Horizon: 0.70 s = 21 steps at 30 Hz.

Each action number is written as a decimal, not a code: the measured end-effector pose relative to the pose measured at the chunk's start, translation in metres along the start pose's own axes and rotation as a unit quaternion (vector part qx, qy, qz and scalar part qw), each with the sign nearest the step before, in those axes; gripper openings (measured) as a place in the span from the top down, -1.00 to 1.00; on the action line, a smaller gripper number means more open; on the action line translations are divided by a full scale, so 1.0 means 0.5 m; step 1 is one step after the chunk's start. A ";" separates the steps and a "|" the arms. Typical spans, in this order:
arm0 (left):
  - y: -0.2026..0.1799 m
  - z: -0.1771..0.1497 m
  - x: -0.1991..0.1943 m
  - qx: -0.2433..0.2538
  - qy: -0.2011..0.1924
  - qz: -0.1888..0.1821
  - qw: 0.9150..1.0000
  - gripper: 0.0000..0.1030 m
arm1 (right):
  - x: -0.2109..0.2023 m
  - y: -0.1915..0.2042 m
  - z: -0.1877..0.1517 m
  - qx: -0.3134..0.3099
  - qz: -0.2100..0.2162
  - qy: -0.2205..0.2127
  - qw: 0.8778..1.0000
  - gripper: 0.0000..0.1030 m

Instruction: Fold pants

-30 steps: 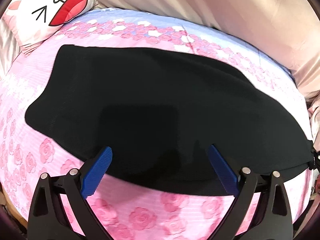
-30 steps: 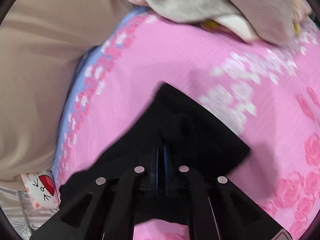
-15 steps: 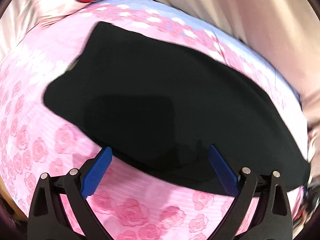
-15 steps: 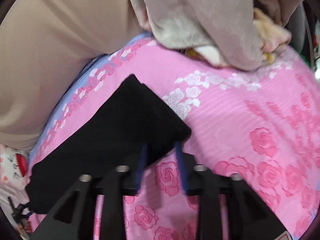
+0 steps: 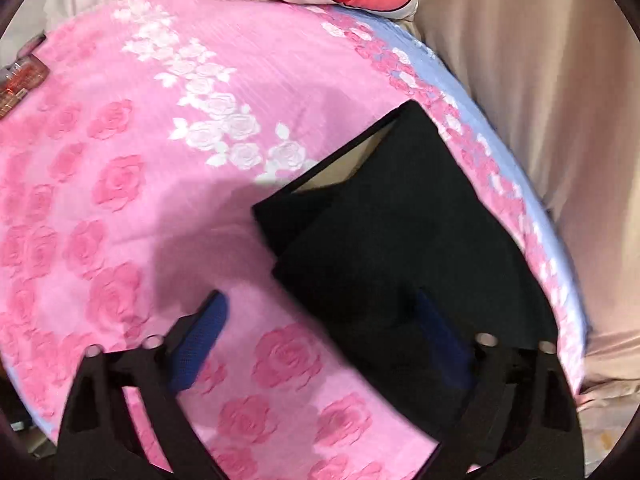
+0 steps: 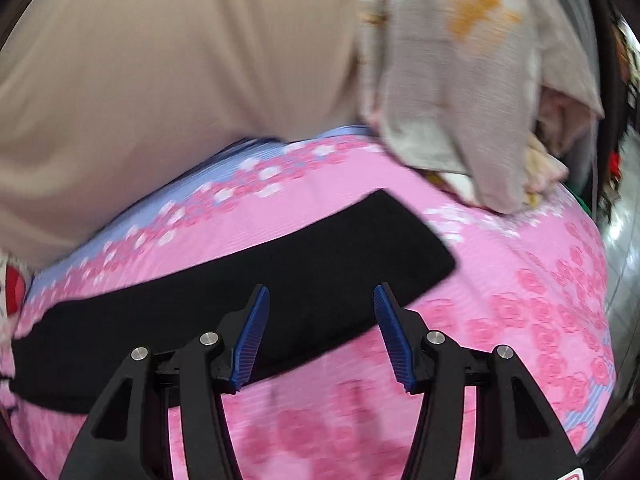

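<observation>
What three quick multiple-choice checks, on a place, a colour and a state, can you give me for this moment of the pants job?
1. Where do the pants lie?
A. on the pink rose bedspread
B. on a bare wooden floor
C. hung over a chair

2. What colour are the pads of the right tool?
A. red
B. blue
C. white

3. What is between the pads of the right tool?
A. a pinched fold of the pants
B. a pillow corner
C. nothing, it is free

Answers:
1 A: the black cloth lies flat on the rose print.
2 B: both ribbed pads show blue.
3 C: the jaws are opening and stand apart above the pants, with no cloth pinched.
</observation>
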<state>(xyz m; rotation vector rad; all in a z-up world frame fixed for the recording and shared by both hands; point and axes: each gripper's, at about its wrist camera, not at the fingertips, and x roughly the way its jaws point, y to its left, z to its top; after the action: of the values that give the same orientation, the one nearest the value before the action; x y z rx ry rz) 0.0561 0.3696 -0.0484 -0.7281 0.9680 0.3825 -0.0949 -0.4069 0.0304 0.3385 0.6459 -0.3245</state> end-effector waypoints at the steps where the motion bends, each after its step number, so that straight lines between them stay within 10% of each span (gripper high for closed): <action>1: -0.002 0.011 -0.001 0.014 -0.007 -0.003 1.000 -0.02 | 0.003 0.032 -0.003 -0.016 0.004 0.006 1.000 -0.09; 5: -0.001 0.027 -0.002 0.026 0.004 0.002 1.000 0.53 | 0.016 0.157 -0.019 -0.076 0.037 0.020 0.996 -0.11; 16: -0.008 0.013 -0.052 0.080 0.037 -0.016 0.996 0.34 | 0.055 0.329 -0.075 -0.140 0.072 0.045 0.986 -0.12; 21: -0.033 0.016 -0.063 0.103 0.020 -0.042 0.994 0.83 | 0.067 0.342 -0.078 -0.134 0.070 0.055 0.987 -0.12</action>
<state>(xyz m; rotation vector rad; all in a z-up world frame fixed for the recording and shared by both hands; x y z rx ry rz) 0.0542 0.3644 -0.0125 -0.5883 0.9935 0.1910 -0.0231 -0.2443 0.0150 0.1430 0.7607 -0.0834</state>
